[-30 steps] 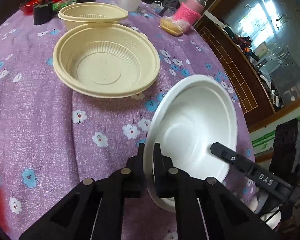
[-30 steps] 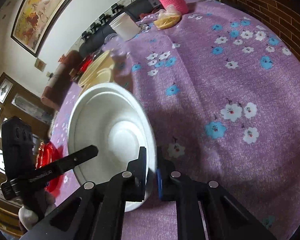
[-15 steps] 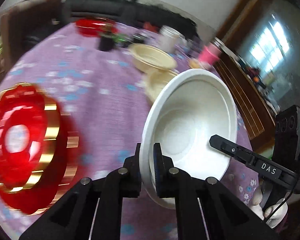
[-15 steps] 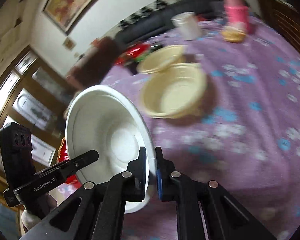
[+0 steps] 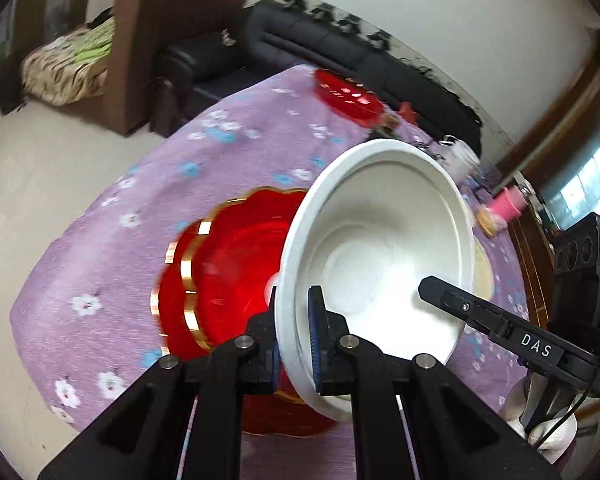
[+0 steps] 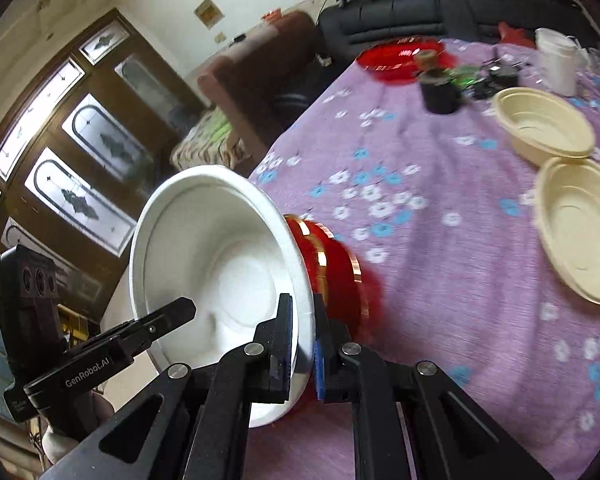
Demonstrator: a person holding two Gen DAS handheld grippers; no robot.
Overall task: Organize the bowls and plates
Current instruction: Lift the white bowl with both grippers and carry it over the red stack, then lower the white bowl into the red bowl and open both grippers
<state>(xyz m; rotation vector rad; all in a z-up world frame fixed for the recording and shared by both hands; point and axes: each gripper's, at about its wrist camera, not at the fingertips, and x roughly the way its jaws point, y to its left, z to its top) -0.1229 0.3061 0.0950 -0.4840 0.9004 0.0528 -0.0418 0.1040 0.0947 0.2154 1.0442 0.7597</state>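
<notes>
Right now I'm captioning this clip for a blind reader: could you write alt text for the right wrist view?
The right tool is shut on the rim of a tilted white bowl, with the left tool reaching into its far side. Behind the bowl lies a red gold-rimmed plate on a purple floral tablecloth, with two cream bowls at right.

Black fingers (image 5: 320, 336), silver screws, blue pads

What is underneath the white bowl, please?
A red plate with gold trim lies on the purple cloth beneath the raised white bowl. The bowl covers the plate's right side; whether they touch is unclear.
</notes>
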